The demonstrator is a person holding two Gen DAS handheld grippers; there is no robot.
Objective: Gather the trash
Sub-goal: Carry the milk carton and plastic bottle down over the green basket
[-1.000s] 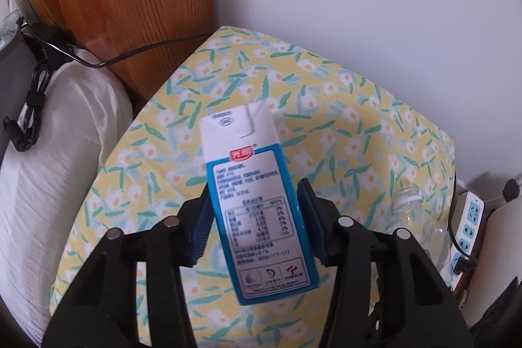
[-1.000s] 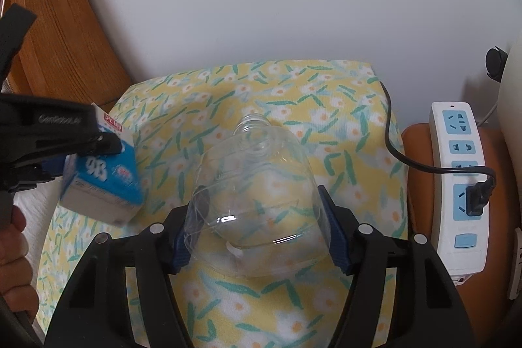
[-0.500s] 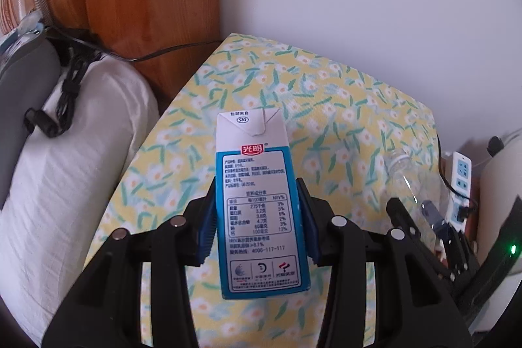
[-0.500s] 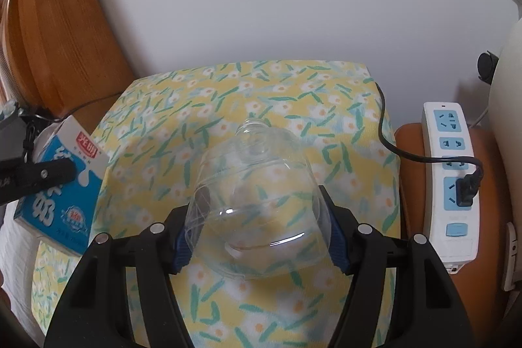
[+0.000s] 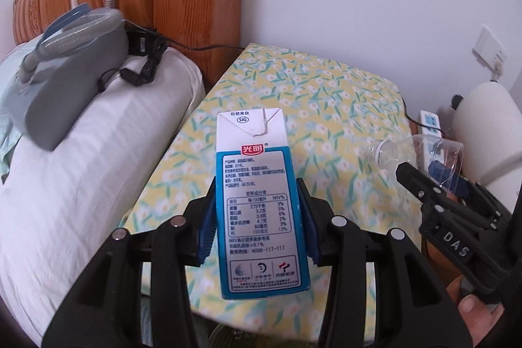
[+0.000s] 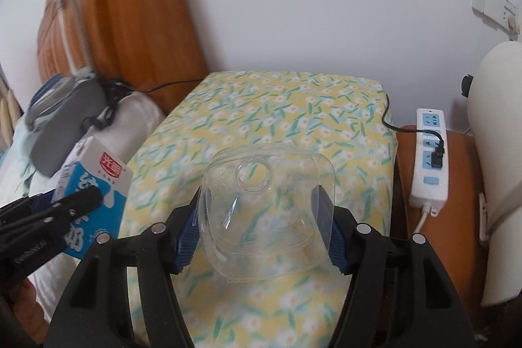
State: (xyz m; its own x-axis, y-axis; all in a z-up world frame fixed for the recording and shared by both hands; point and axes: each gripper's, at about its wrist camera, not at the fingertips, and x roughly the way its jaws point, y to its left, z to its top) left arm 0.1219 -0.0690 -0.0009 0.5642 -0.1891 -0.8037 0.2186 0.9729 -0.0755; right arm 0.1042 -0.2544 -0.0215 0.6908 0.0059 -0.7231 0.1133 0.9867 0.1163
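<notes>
Both pieces are collected: left gripper [image 5: 257, 224] clamps the blue-and-white milk carton [image 5: 259, 204], right gripper [image 6: 259, 227] at three o'clock clamps the clear plastic bottle [image 6: 267, 207]; binning remains.

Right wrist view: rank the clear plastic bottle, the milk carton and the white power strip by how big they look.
1. Clear plastic bottle, largest, though it sits right at the lens in the right gripper.
2. Milk carton, partly hidden by the left gripper.
3. White power strip, smallest; it lies farther off, so true size is unsure.

Black gripper [image 5: 257, 222] frames, blue ribbed pads [image 5: 206, 227], silver screws [image 5: 338, 221], "DAS" marking.
</notes>
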